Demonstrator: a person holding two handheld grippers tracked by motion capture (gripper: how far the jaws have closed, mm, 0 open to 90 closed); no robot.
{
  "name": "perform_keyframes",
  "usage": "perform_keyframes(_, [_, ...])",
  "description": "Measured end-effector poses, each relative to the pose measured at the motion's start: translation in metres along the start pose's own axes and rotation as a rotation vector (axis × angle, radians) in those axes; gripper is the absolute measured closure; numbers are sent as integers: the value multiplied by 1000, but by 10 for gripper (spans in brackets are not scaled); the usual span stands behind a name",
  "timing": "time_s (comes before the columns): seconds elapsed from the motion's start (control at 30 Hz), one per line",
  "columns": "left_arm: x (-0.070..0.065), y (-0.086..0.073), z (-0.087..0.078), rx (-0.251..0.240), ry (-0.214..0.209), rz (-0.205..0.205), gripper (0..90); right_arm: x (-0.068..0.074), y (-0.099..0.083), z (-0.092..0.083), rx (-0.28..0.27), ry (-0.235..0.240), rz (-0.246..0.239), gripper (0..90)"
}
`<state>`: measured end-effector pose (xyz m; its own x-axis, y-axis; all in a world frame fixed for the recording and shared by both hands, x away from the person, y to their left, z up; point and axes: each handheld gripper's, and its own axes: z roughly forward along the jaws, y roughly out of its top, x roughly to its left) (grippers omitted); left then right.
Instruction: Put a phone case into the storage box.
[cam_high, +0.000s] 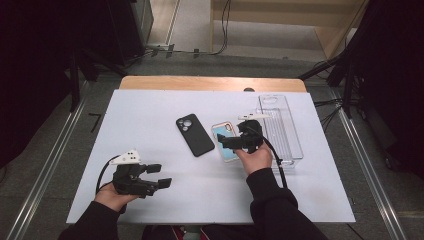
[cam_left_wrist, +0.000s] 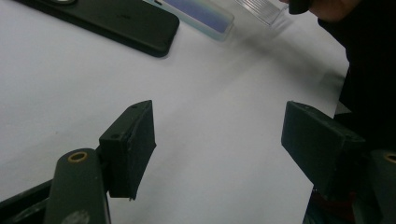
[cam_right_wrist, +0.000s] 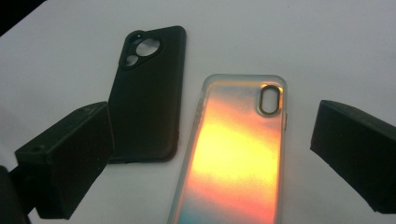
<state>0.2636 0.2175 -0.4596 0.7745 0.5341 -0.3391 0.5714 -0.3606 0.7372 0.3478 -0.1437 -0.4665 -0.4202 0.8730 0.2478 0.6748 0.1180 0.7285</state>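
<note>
Where overhead looks teal, iridescent case (cam_right_wrist: 238, 149) orange.

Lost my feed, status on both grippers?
Right gripper open over iridescent phone case, not gripping. Left gripper open, idle. Black phone case alongside, not blocking.

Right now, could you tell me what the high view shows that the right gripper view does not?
High view alone: the clear tray, the left gripper, both hands and the floor around the table.
Right gripper view alone: the iridescent case's orange-gold sheen and camera cutout up close, framed by the right gripper's open jaws.
Shared: the black case, the iridescent case, the white tabletop.
</note>
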Motion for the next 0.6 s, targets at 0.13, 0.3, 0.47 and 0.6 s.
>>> perform_keyframes(0.13, [0, 0, 0, -2, 0, -2, 261, -2, -2, 5, 3, -2, -7, 0])
perform_keyframes(0.3, [0, 0, 0, -4, -2, -4, 261, -4, -8, 10, -1, -12, 13, 0])
perform_keyframes(0.47, [0, 0, 0, -5, 0, -6, 261, -4, -14, 18, 18, -47, 17, 0])
perform_keyframes(0.6, [0, 0, 0, -4, -1, -5, 261, -4, -19, 23, 30, -56, 17, 0])
